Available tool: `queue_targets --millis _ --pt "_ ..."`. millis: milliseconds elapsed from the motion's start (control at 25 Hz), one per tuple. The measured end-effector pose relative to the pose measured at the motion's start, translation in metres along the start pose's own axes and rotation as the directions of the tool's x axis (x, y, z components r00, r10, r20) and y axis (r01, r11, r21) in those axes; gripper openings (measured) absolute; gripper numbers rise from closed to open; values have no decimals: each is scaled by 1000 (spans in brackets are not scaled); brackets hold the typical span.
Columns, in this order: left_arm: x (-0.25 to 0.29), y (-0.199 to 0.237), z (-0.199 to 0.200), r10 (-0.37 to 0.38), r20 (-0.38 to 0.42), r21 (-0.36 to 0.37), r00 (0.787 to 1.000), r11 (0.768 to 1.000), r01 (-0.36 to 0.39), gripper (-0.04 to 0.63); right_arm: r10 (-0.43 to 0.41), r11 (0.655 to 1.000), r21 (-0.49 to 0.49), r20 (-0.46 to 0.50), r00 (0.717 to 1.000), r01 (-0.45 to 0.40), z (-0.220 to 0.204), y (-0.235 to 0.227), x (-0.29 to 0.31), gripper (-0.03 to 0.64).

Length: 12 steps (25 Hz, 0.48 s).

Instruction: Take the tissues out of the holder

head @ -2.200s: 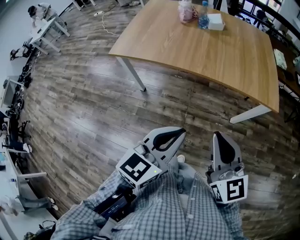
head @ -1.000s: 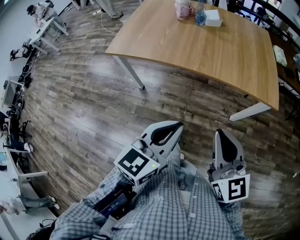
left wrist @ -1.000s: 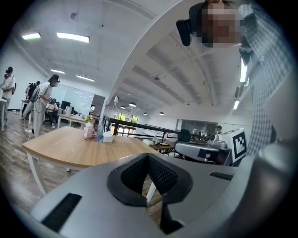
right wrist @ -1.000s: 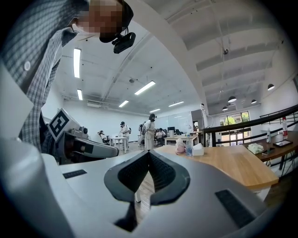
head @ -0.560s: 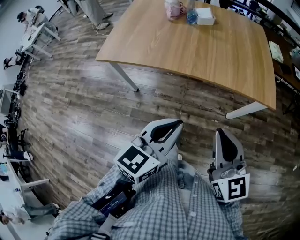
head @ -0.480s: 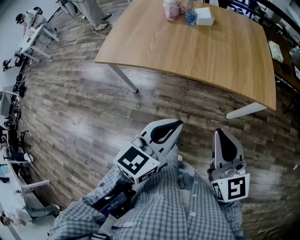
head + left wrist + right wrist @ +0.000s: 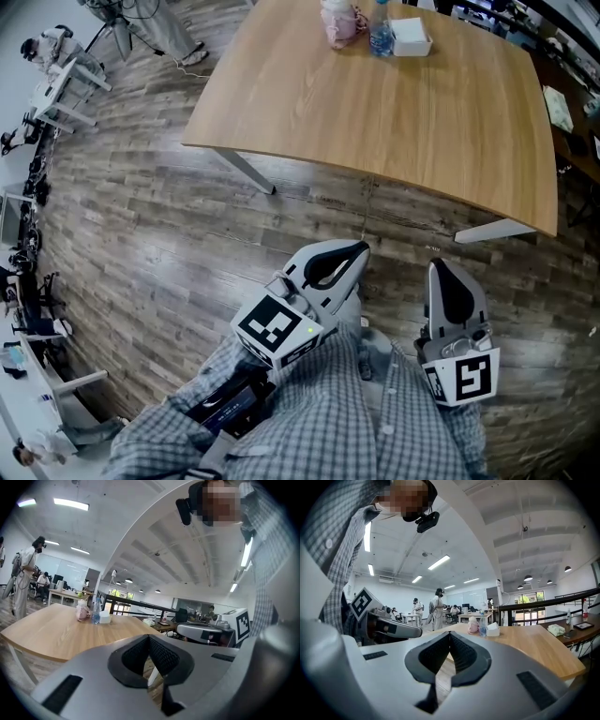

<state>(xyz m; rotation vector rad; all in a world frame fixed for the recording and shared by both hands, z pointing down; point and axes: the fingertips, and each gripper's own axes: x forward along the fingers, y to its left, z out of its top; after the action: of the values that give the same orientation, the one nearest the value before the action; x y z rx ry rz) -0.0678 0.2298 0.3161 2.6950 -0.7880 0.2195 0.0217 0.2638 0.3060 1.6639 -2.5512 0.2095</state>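
Approach step, I judge: the tissue holder (image 7: 410,36) sits at the counter's (image 7: 450,122) far end, well apart from the left gripper (image 7: 354,253) and right gripper (image 7: 439,272) — both with fingers (image 7: 133,656) closed on nothing. Next calls for closing in, then opening.

The table (image 7: 403,112) is filling the upper middle. At its top edge a cup (image 7: 337,21), bottle (image 7: 379,30) and tissue holder (image 7: 411,37) are standing left to right. Below, left gripper (image 7: 352,254) and right gripper (image 7: 439,274) are hanging side by side.
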Motion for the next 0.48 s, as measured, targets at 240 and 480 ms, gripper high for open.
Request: queue_targets --millis 240,480 --pt "19 29 12 -31 -11 -1 999 1000 31 6 -33 999 -13 -24 999 33 5 -12 31 11" --pt "41 53 27 -89 -15 10 996 996 90 6 -103 994 18 2 995 103 25 -25 65 11"
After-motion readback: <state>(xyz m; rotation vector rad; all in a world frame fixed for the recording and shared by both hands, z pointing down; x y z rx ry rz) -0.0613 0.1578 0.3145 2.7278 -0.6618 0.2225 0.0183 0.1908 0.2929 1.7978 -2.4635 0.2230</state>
